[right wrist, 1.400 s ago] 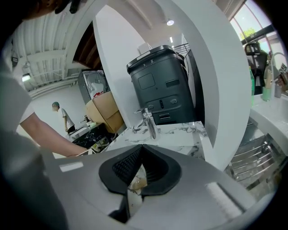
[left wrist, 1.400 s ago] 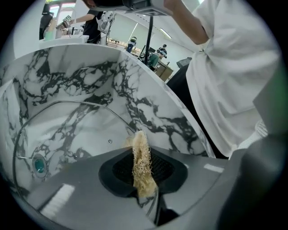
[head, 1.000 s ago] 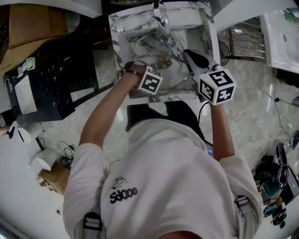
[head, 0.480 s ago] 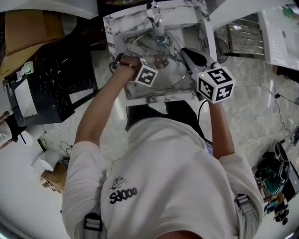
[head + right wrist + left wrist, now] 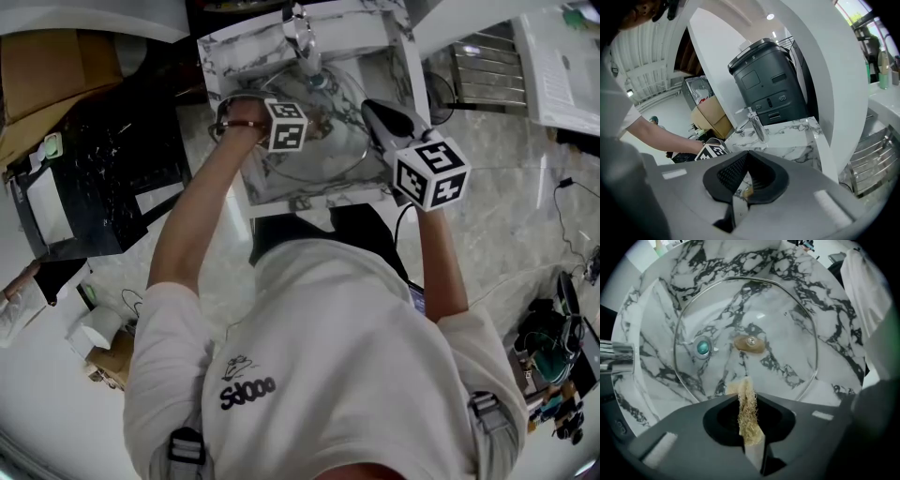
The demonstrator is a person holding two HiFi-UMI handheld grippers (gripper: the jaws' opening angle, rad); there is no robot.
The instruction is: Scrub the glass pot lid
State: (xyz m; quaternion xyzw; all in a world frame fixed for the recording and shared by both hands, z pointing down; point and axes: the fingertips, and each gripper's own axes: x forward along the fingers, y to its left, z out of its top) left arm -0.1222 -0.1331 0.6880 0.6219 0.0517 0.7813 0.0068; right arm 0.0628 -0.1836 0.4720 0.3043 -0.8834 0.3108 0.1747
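Observation:
A round glass pot lid (image 5: 787,333) with a brown knob (image 5: 750,344) leans in the marble sink (image 5: 234,56). My left gripper (image 5: 748,427) is shut on a tan loofah scrubber (image 5: 747,411), whose tip sits at the lid's near rim. In the head view its marker cube (image 5: 286,124) hovers over the lid's left part (image 5: 323,141). My right gripper (image 5: 377,114) is at the lid's right rim, its jaws closed on the thin glass edge (image 5: 740,187); the knob shows faintly between them.
A chrome faucet (image 5: 302,37) stands at the sink's back, and the drain (image 5: 702,347) shows through the glass. A metal dish rack (image 5: 487,66) lies to the right. A black appliance (image 5: 771,84) stands behind the sink.
My left gripper with the scrubber has moved away from the person and leftward across the lid, toward the sink's back left. The right gripper has stayed at the lid's right rim.

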